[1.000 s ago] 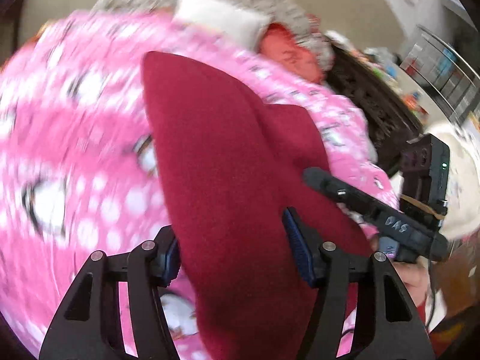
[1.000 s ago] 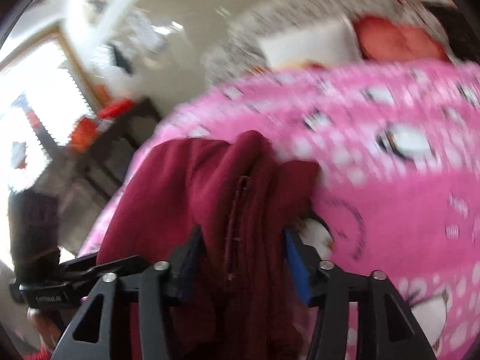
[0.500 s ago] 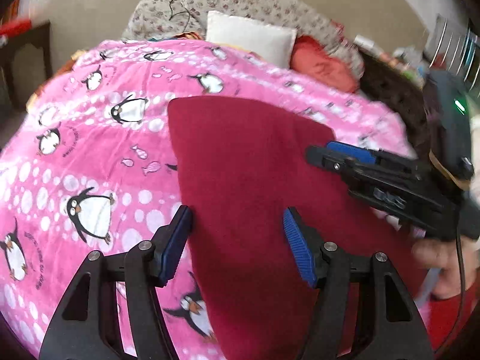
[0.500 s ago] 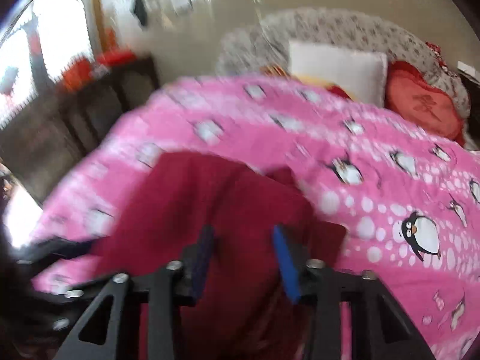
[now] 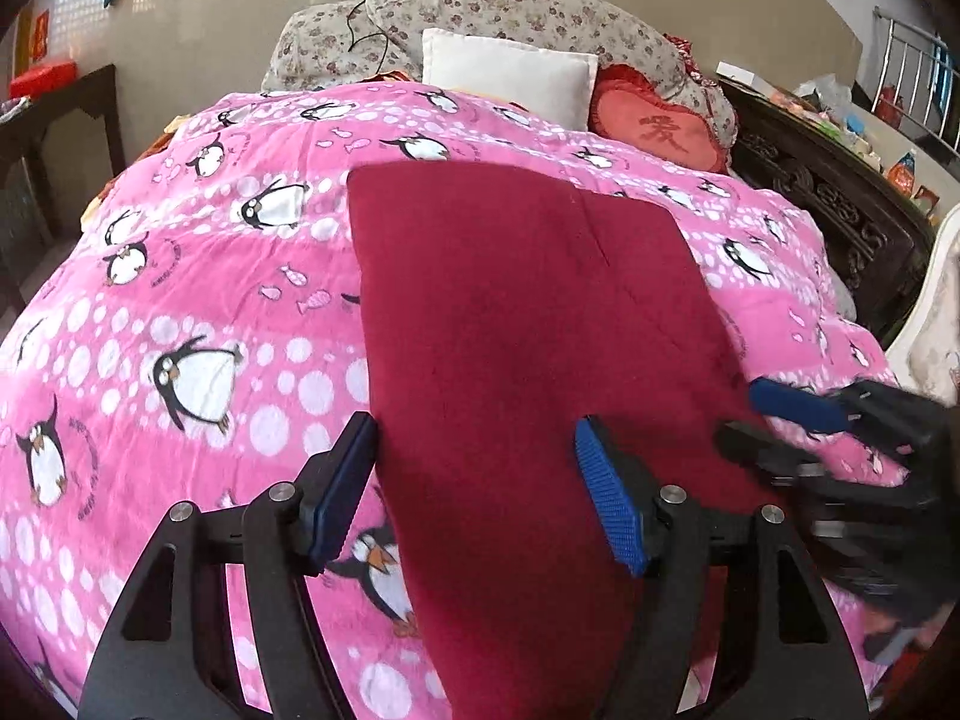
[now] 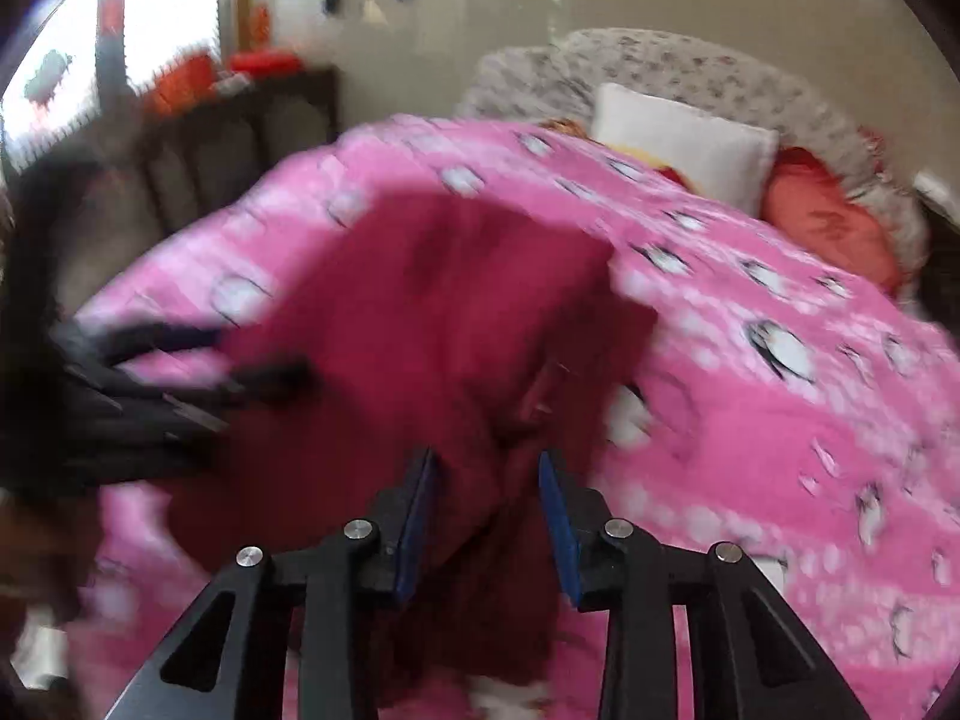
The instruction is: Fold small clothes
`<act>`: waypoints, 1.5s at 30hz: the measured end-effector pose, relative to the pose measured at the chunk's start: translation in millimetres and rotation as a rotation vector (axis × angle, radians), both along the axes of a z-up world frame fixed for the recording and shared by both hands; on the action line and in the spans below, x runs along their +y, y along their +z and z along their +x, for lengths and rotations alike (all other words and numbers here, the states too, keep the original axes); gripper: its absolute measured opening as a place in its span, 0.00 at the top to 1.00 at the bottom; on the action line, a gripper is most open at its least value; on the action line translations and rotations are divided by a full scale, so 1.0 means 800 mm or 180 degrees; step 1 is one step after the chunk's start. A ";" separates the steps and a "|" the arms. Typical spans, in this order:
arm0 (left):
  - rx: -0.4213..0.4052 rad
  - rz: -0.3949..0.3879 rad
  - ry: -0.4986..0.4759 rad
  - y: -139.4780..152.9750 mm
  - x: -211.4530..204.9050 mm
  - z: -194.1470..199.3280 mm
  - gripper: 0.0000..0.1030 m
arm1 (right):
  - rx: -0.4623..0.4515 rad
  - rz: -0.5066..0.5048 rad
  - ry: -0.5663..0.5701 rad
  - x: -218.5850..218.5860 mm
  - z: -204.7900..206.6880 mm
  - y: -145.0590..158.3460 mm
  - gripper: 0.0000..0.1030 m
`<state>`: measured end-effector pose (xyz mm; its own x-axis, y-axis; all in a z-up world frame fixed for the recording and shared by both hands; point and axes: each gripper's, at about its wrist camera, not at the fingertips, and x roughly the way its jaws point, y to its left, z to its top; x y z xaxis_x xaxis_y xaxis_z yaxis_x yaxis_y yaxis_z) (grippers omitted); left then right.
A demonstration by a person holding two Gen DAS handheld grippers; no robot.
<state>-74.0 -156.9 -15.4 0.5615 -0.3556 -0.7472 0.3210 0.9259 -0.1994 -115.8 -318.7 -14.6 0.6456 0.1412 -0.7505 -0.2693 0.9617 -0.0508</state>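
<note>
A dark red garment (image 5: 528,324) lies flat on the pink penguin blanket (image 5: 198,276), running from the bed's middle toward me. My left gripper (image 5: 474,480) is open, its jaws standing either side of the garment's near left part. In the right wrist view, which is blurred, the garment (image 6: 420,312) looks bunched near my right gripper (image 6: 489,492). That gripper is open, with cloth between its jaws. The right gripper also shows at the right edge of the left wrist view (image 5: 780,420).
A white pillow (image 5: 510,75), a red heart cushion (image 5: 660,129) and a floral bolster (image 5: 510,6) lie at the bed's head. A dark carved cabinet (image 5: 840,210) stands to the right. A dark table (image 5: 54,120) stands at the left.
The garment has gone from hanging lifted to lying spread flat on the blanket. The left gripper has pulled back. The right gripper's jaws have narrowed and it keeps moving.
</note>
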 end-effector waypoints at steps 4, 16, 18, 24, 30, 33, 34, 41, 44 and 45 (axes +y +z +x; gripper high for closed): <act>-0.0043 0.0116 0.0033 0.005 0.000 -0.018 0.33 | -0.0067 0.0356 -0.0067 -0.011 -0.020 0.019 0.67; -0.0258 0.0288 0.0212 0.009 -0.003 -0.057 0.33 | 0.0057 0.0565 -0.0117 -0.002 -0.053 0.008 0.64; -0.0322 0.0356 0.0224 0.012 -0.006 -0.062 0.33 | -0.0001 0.0601 -0.0125 -0.003 -0.060 0.020 0.61; -0.0378 0.0252 0.0309 0.023 -0.005 -0.071 0.33 | -0.0106 0.0590 -0.0182 0.000 -0.083 0.056 0.56; -0.0387 0.0173 0.0356 0.036 -0.015 -0.067 0.33 | -0.0212 0.0683 -0.0093 0.000 -0.103 0.091 0.53; -0.0377 0.0148 0.0372 0.042 -0.020 -0.064 0.33 | -0.0209 0.0674 -0.0126 -0.003 -0.096 0.092 0.52; -0.0379 0.0168 0.0373 0.043 -0.022 -0.062 0.33 | -0.0182 0.0701 -0.0146 -0.004 -0.091 0.091 0.52; -0.0365 0.0167 0.0498 0.043 -0.021 -0.054 0.33 | -0.0150 0.0756 -0.0255 -0.005 -0.077 0.084 0.50; -0.0380 0.0123 0.0564 0.043 -0.016 -0.058 0.33 | -0.0235 0.0721 -0.0298 -0.009 -0.083 0.081 0.44; -0.0390 0.0123 0.0584 0.043 -0.015 -0.060 0.33 | -0.0258 0.0724 -0.0312 -0.010 -0.084 0.078 0.43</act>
